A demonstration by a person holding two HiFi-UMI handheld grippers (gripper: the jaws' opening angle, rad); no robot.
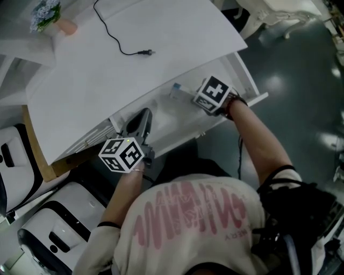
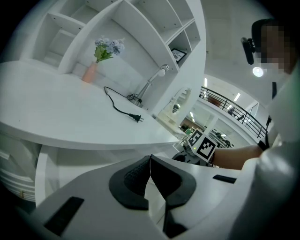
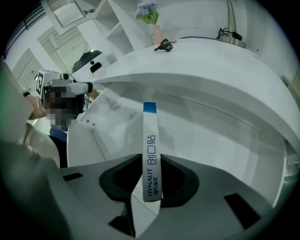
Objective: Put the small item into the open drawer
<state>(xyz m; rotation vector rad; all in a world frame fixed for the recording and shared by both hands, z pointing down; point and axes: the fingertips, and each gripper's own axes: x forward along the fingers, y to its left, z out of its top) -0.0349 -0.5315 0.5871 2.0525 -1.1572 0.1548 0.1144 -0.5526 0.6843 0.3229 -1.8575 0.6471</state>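
Note:
The small item is a slim white box point(image 3: 150, 145) with a blue end and dark print. My right gripper point(image 3: 151, 183) is shut on its near end. The box points steeply down into the open white drawer point(image 3: 110, 129). In the head view the right gripper point(image 1: 187, 93) hangs over the drawer point(image 1: 188, 135), and the box's point(image 1: 176, 88) blue tip shows under the desk edge. My left gripper point(image 2: 150, 164) is shut with nothing between its pads. It sits at the drawer's left end point(image 1: 141, 116), apart from the box.
The white desktop point(image 1: 134, 70) overhangs the drawer's back. A black cable with a plug point(image 1: 126, 51) and a vase of flowers point(image 1: 48, 16) lie on it. Shelves point(image 2: 140, 28) and a lamp point(image 2: 151, 84) stand behind. White-and-black appliances point(image 1: 54, 231) sit on the floor at left.

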